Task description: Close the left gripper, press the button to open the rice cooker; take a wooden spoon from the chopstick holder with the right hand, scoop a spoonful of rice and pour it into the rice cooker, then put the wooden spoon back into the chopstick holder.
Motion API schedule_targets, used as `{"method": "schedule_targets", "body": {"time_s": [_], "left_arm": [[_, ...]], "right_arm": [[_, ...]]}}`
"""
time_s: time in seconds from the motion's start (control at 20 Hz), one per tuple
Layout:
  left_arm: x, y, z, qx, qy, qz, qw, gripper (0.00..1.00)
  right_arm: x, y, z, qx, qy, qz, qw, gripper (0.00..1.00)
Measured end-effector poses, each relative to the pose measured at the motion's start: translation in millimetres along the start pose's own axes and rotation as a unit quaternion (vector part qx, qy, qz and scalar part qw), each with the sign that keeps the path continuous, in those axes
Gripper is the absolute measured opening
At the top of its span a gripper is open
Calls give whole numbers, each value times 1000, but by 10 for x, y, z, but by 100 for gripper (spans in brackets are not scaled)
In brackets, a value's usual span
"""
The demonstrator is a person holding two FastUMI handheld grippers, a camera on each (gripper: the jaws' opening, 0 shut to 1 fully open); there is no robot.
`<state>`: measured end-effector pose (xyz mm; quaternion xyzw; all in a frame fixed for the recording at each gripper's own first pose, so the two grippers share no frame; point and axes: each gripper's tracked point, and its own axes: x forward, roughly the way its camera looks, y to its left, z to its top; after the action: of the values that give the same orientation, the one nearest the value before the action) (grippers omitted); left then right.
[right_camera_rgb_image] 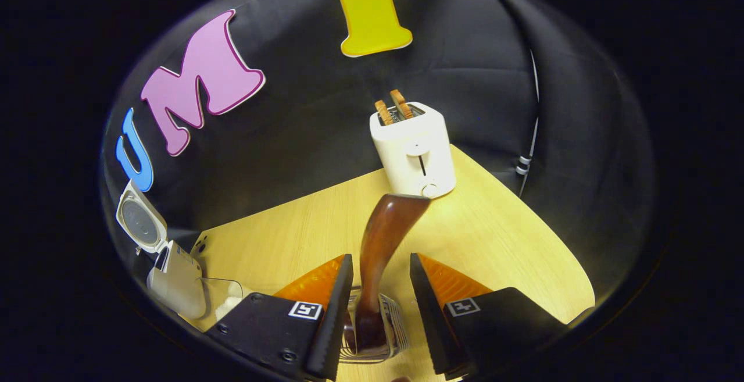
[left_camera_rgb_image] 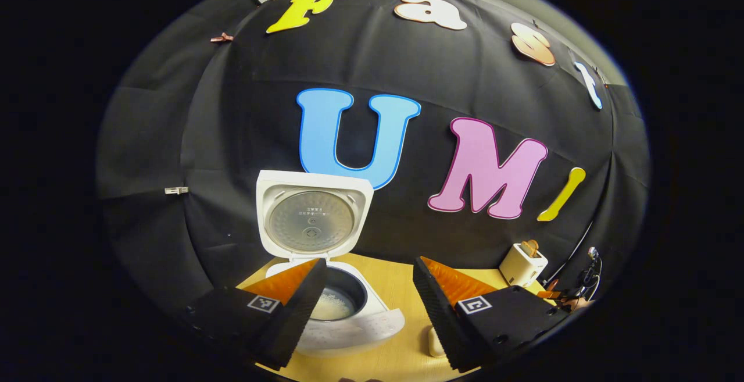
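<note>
Rice cooker (left_camera_rgb_image: 343, 306) lid stands open; pot holds rice at 7 o'clock in the left gripper view. Left gripper (left_camera_rgb_image: 366, 306) jaws spread wide, holding nothing. Right gripper (right_camera_rgb_image: 378, 306) jaws straddle the wooden spoon (right_camera_rgb_image: 383, 236), apart from its handle, in the chopstick holder (right_camera_rgb_image: 386, 324) at 6 o'clock. Judged step: either taking or returning the spoon; cannot tell which.

On the table (right_camera_rgb_image: 279, 225), the rice cooker (left_camera_rgb_image: 349, 312) stood at the left with its lid (left_camera_rgb_image: 313, 214) raised behind the pot, rice (left_camera_rgb_image: 331, 306) lying inside. The toaster (right_camera_rgb_image: 414, 149) stood well apart to the right, against the wall. In front of it the wooden spoon (right_camera_rgb_image: 381, 254) stood in the chopstick holder (right_camera_rgb_image: 392, 327), between the right gripper (right_camera_rgb_image: 378, 312) fingers, apparently untouched.
</note>
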<state>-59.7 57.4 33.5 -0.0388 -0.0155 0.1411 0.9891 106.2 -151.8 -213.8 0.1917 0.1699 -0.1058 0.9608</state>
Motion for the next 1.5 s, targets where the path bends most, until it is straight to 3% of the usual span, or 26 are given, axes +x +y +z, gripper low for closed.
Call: {"method": "schedule_targets", "body": {"time_s": [0.05,0.1,0.15,0.2,0.4,0.55,0.6,0.65,1.1,1.5], "left_arm": [[18,-7,11,-1,-1,-3,1000,95],[30,-14,21,-2,-2,-5,1000,95],[47,-15,27,-4,-3,-8,1000,95],[72,-31,52,-6,-6,-11,1000,95],[195,-30,223,3,-24,-20,1000,95],[383,53,489,18,-50,-15,998,95],[457,96,596,22,-60,-13,998,95],[534,155,710,27,-71,-5,997,95],[1266,691,1537,55,-136,58,987,95],[2041,989,1527,86,-103,90,987,95]], "right_arm": [[-34,-20,24,6,-4,-3,1000,64],[-85,-51,43,11,-9,-6,1000,65],[-132,-67,68,15,-12,-8,1000,54],[-201,-77,91,19,-17,-10,1000,72],[-487,-13,295,31,-53,-2,998,78],[-758,290,541,36,-91,51,994,79],[-838,363,570,30,-94,63,993,96],[-915,420,607,18,-97,67,993,98],[-1559,727,971,-68,-158,64,983,97],[-1910,772,837,-112,-154,60,980,97]]}}
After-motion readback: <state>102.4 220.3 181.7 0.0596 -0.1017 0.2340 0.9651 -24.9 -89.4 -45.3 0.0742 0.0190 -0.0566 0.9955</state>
